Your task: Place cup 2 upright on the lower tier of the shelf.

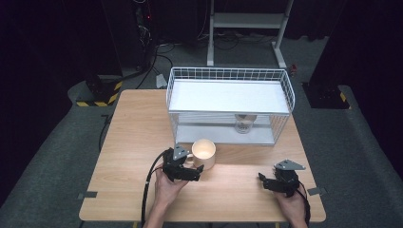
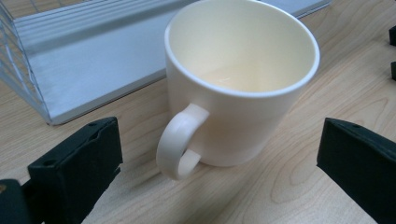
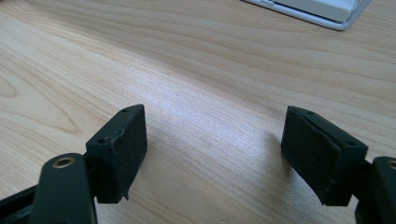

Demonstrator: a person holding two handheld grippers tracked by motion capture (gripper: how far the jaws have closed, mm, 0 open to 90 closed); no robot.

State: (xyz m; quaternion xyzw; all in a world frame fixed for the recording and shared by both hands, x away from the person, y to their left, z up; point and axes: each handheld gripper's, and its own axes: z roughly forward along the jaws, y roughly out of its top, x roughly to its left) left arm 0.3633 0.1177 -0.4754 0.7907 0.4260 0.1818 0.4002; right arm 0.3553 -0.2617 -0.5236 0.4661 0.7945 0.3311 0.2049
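Note:
A cream mug (image 1: 204, 153) stands upright on the wooden table (image 1: 128, 142), just in front of the wire rack. In the left gripper view the mug (image 2: 238, 84) is empty and its handle (image 2: 180, 142) points toward the camera. My left gripper (image 1: 196, 170) is open close beside the mug, its jaws wide on either side of the handle without touching it. My left gripper (image 2: 219, 154) has nothing pressed between its pads. My right gripper (image 1: 263, 180) rests near the table's front right, open over bare wood (image 3: 215, 140).
A white wire rack (image 1: 230, 104) with two shelves stands at the back of the table; a small cup-like object (image 1: 244, 123) sits on its lower shelf. A white stand (image 1: 247, 21) and cables lie on the floor behind. Bare wood spans the table's left side.

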